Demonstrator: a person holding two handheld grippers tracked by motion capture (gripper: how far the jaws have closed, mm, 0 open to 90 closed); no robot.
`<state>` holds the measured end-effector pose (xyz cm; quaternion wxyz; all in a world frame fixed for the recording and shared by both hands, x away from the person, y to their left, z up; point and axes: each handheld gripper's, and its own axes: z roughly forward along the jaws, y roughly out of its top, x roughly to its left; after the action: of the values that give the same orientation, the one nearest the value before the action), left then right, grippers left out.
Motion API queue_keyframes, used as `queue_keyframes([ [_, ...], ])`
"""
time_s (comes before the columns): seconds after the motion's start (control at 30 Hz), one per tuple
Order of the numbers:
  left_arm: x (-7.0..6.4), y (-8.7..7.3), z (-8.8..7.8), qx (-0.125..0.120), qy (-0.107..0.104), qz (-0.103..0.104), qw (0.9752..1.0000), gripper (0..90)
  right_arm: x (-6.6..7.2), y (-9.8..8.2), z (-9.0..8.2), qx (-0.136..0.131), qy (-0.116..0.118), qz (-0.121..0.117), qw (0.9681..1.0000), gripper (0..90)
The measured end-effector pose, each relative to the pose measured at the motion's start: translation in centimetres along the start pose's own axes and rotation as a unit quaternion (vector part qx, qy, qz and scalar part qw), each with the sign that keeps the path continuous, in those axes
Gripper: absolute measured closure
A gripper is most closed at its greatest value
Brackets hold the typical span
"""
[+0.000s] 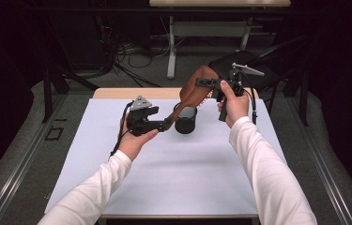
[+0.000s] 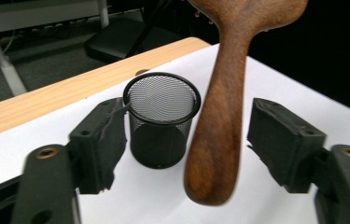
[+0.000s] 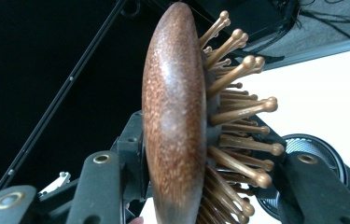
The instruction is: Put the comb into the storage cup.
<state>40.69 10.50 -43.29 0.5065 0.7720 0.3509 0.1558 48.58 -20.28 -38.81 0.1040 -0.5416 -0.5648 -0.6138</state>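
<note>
Right gripper (image 1: 207,83) pinching wooden hairbrush (image 1: 193,89) by head. Left gripper (image 1: 164,124) spread, handle loose between its pads, none touching. Black mesh cup (image 1: 186,120) just beyond left jaws.

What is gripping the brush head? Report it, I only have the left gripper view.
Observer: The right claw is shut on the hairbrush head, with one jaw on its smooth back and the other on the bristle side.
Operator: Describe those bristles.
Observer: The bristles are wooden pins with rounded tips, all on one face of the head.
Operator: Give me the brush's lie from above.
Observer: In the high view it slants down from the right claw, held higher, to the left claw, with the handle end close beside the mesh cup.
</note>
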Motion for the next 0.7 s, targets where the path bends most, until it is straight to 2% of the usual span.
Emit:
queue_keyframes([
  [0.23, 0.2, 0.2, -0.3, -0.007, -0.005, -0.013, 0.9999, 19.8, 0.4, 0.6, 0.0, -0.011, -0.008, -0.006, 0.9999, 50.2],
  [0.43, 0.5, 0.3, -0.7, -0.010, 0.003, -0.020, 0.9997, 14.9, 0.5, 1.0, 0.0, -0.019, -0.015, -0.012, 0.9997, 50.1],
  [0.57, 0.7, 0.3, -0.9, -0.011, 0.010, -0.025, 0.9996, 8.4, 0.6, 1.3, -0.1, -0.030, -0.021, -0.014, 0.9992, 50.1],
  [0.7, 0.9, 0.3, -1.0, -0.014, 0.014, -0.026, 0.9995, 6.8, 0.5, 1.4, -0.2, -0.038, -0.024, -0.015, 0.9989, 50.1],
])
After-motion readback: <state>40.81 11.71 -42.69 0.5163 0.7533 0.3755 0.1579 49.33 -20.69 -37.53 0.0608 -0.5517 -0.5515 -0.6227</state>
